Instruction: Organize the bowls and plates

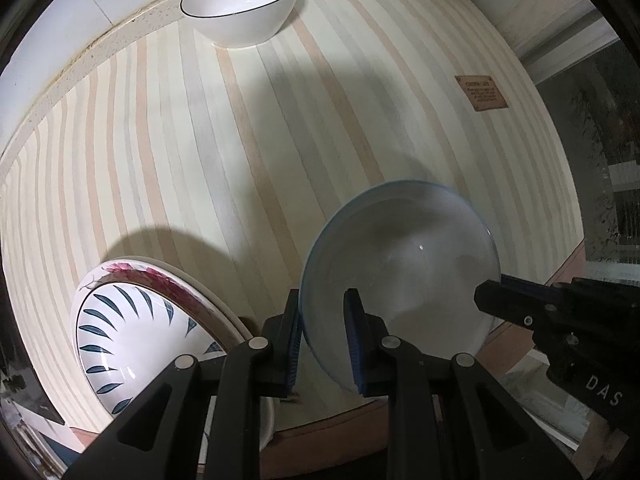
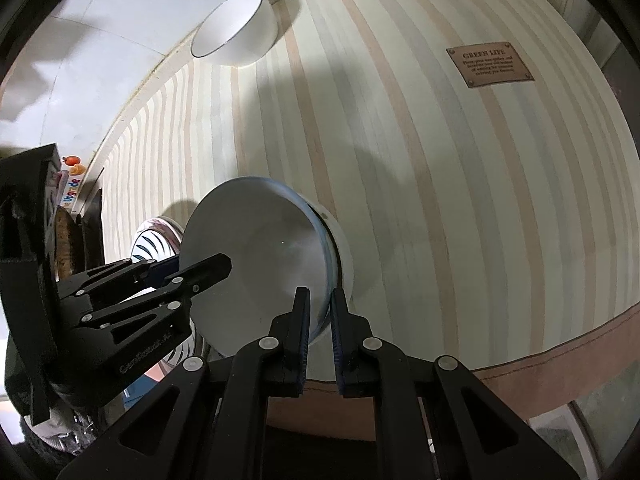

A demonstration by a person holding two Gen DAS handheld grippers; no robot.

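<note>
A blue-rimmed white bowl (image 1: 404,264) is held tilted above the striped tablecloth (image 1: 224,140). My left gripper (image 1: 322,320) is shut on its near rim. My right gripper (image 2: 320,312) is shut on the opposite rim of the same bowl (image 2: 256,256), and shows in the left wrist view (image 1: 490,292). A leaf-patterned plate (image 1: 120,340) lies stacked on a pink-flowered plate (image 1: 160,276) at the lower left. A white bowl with a black rim (image 1: 244,4) stands at the far edge, also in the right wrist view (image 2: 236,28).
A brown leather label (image 2: 490,66) is sewn on the cloth at the right. The table's front edge has a brown border (image 2: 560,360). A wall (image 1: 60,40) runs behind the table. Clutter with a colourful package (image 2: 70,188) sits at the left.
</note>
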